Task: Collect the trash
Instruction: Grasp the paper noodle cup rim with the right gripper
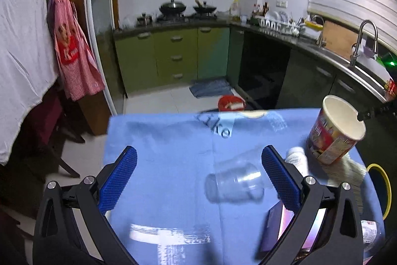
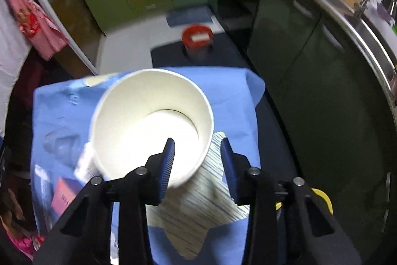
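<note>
A large paper noodle cup (image 1: 335, 131) with a white inside stands tilted at the right of the blue table (image 1: 173, 153). My right gripper (image 2: 197, 143) has its left finger inside the cup (image 2: 151, 121) and its right finger outside the rim; the jaws stand apart around the wall. A clear plastic cup (image 1: 235, 184) lies on its side between the fingers of my open left gripper (image 1: 198, 160), untouched. A crumpled white tissue (image 1: 296, 158) lies by the noodle cup. A red trash bin (image 2: 197, 37) stands on the floor beyond the table.
A striped paper wrapper (image 2: 198, 210) lies under the noodle cup. A purple box (image 1: 275, 222) sits at the near right of the table. A yellow ring (image 1: 384, 188) shows off the right edge. Kitchen cabinets and a sink counter (image 1: 347, 61) run behind and right.
</note>
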`<action>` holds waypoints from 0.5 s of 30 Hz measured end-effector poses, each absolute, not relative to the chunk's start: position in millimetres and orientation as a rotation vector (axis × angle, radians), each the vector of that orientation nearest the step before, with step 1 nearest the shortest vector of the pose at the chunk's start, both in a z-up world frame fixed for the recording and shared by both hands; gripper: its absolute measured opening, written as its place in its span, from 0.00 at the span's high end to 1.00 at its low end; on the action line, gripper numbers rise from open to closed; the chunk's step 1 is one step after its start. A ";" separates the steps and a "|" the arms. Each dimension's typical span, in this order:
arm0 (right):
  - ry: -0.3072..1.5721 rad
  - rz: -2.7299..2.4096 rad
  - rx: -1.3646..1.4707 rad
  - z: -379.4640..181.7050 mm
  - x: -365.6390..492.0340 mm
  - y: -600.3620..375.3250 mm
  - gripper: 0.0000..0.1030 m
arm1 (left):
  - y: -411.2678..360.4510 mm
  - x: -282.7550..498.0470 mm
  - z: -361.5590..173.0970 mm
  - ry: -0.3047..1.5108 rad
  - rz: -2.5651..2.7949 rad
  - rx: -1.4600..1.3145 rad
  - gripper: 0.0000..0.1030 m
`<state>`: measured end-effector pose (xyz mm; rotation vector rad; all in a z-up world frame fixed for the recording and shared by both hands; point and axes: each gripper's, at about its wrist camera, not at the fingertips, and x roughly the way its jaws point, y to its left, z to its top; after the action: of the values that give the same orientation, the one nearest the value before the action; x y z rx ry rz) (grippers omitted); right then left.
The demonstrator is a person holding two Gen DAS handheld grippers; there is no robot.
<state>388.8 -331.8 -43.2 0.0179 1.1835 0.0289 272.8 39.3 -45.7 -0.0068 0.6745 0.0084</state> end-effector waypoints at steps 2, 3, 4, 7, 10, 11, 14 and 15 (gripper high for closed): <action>1.218 0.011 0.010 -52.4 399.4 -331.0 0.64 | 35.7 280.9 -56.2 0.703 -0.001 0.021 0.04; 1.238 0.009 0.016 -58.2 403.8 -330.7 0.64 | 33.9 283.1 -60.3 0.709 0.002 0.037 0.04; 1.252 0.009 0.021 -63.7 409.0 -329.4 0.66 | 32.6 284.9 -63.1 0.711 0.009 0.051 0.04; 1.297 0.009 0.059 -78.5 420.9 -330.9 0.75 | 25.0 279.0 -69.8 0.717 0.001 0.051 0.04; 1.309 0.000 0.075 -85.2 424.4 -331.3 0.95 | 23.7 277.4 -73.0 0.722 -0.006 0.054 0.04; 1.312 -0.003 0.084 -86.0 424.9 -333.0 0.95 | 22.8 277.6 -74.4 0.726 -0.008 0.054 0.04; 1.302 0.015 0.109 -78.8 422.9 -334.9 0.96 | 21.9 277.2 -78.0 0.742 -0.016 0.057 0.04; 1.293 0.029 0.125 -73.2 419.3 -337.4 0.96 | 21.3 278.0 -79.1 0.746 -0.020 0.059 0.04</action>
<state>419.3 -337.4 -73.2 0.1247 1.2927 0.0291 278.0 21.3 -79.1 0.0594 0.7465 -0.0200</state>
